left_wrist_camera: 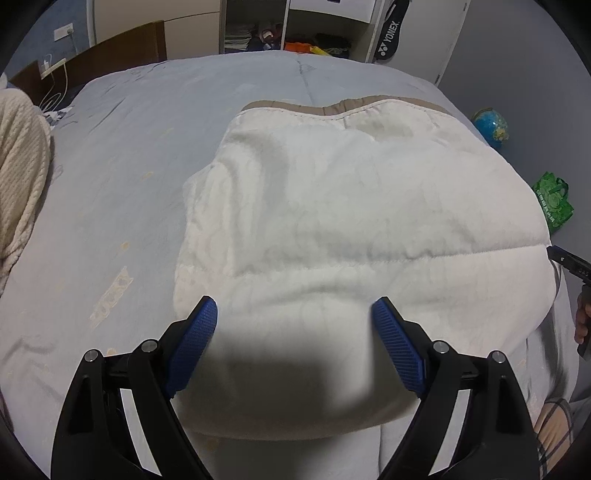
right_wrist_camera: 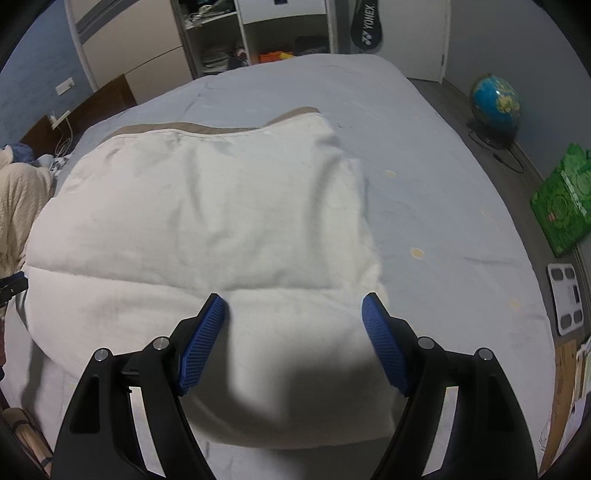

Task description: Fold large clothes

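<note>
A thick white padded garment (left_wrist_camera: 351,229) lies folded in layers on the pale blue bed (left_wrist_camera: 122,177), with a tan lining strip along its far edge. It also shows in the right wrist view (right_wrist_camera: 207,229). My left gripper (left_wrist_camera: 293,308) is open and empty, hovering over the garment's near left part. My right gripper (right_wrist_camera: 293,304) is open and empty, hovering over the garment's near right edge. The right gripper's body shows at the right edge of the left wrist view (left_wrist_camera: 572,264).
A cream knitted blanket (left_wrist_camera: 20,177) lies at the bed's left side. A globe (right_wrist_camera: 496,99), a green bag (right_wrist_camera: 563,206) and a white scale (right_wrist_camera: 567,299) stand on the floor to the right. Shelves (left_wrist_camera: 258,29) and a racket bag (left_wrist_camera: 389,37) stand behind the bed.
</note>
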Available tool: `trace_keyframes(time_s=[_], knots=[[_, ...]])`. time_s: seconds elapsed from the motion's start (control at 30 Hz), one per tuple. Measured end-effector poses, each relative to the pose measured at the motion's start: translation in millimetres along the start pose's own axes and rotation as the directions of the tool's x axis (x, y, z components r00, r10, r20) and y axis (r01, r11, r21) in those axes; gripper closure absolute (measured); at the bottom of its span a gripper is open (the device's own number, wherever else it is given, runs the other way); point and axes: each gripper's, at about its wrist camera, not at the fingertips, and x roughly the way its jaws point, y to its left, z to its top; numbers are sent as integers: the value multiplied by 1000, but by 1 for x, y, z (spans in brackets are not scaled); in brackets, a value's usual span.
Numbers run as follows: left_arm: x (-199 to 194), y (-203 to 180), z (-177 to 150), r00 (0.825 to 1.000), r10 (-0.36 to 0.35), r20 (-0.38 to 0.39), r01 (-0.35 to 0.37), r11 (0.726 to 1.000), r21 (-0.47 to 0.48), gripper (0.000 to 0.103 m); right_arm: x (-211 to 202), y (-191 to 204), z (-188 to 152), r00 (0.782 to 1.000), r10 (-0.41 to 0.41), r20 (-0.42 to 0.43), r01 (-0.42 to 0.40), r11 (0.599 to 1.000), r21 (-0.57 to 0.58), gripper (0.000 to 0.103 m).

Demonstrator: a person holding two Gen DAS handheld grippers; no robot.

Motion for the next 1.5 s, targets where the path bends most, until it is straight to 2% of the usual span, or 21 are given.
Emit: trace_keyframes(time_s=[0.23,0.33,0.4,0.43,0.47,0.5,0.53,0.57,0.6,0.63,0.67,0.73,0.93,1.0,1.03,1.1,1.13,1.17,1.23,1.27,1.5], knots=[[-12,11,-17,1000,23,-8,-24,999,-39,19,-8,-26,-15,998,-37,-41,41,996,80,24],[-17,20,-29,999,42,-18,-44,996,-73,13,-13,-34,-21,998,-37,-52,42,995,87,24],[-19,33,-40,999,15,-29,-18,991,-135,13,-17,-36,-25,998,-23,-55,29,995,96,24],[-20,38,-44,1000,-3,-30,-2,987,-159,13,-20,-38,-28,999,4,-49,1,994,111,24],[-21,44,-50,999,-37,-22,32,981,-193,15,-23,-40,-30,997,72,-37,-66,988,142,25],[-22,47,-54,998,-64,-10,60,975,-213,19,-24,-41,-32,992,120,-26,-114,979,167,29],[-24,47,-57,996,-89,-2,87,972,-220,38,-26,-42,-35,986,164,-11,-159,968,192,55],[-24,50,-60,996,-94,0,91,968,-233,49,-25,-44,-37,984,180,-3,-175,959,221,69],[-26,52,-61,996,-89,8,88,965,-245,57,-24,-49,-39,983,184,4,-179,951,253,78],[-27,59,-62,995,-103,17,104,954,-281,73,-24,-56,-42,979,200,25,-198,935,294,87],[-29,66,-63,993,-119,25,121,942,-312,80,-25,-59,-42,978,208,36,-208,924,320,90],[-32,78,-65,986,-161,43,165,918,-361,85,-27,-64,-44,977,209,46,-212,912,350,96],[-32,83,-71,985,-168,37,170,917,-360,89,-26,-78,-46,987,162,22,-158,912,378,99],[-32,86,-71,985,-170,34,170,908,-384,85,-26,-85,-49,989,150,18,-144,899,413,98],[-34,85,-72,986,-165,31,164,906,-391,79,-29,-88,-52,988,152,17,-145,893,426,97],[-43,86,-76,986,-166,34,165,898,-407,46,-33,-89,-55,986,165,17,-157,892,423,97],[-52,86,-81,980,-186,69,198,892,-406,23,-39,-88,-58,986,168,21,-161,896,413,90],[-61,86,-83,976,-196,98,219,892,-396,21,-47,-85,-61,985,169,29,-167,904,394,83],[-80,76,-85,974,-187,131,222,908,-354,15,-60,-80,-67,979,194,61,-203,907,369,54],[-87,70,-86,974,-175,141,214,917,-337,8,-73,-73,-70,975,202,88,-220,913,342,49],[-126,10,-99,968,-179,174,208,964,-168,7,-138,-30,-82,963,208,169,-237,955,178,33]])
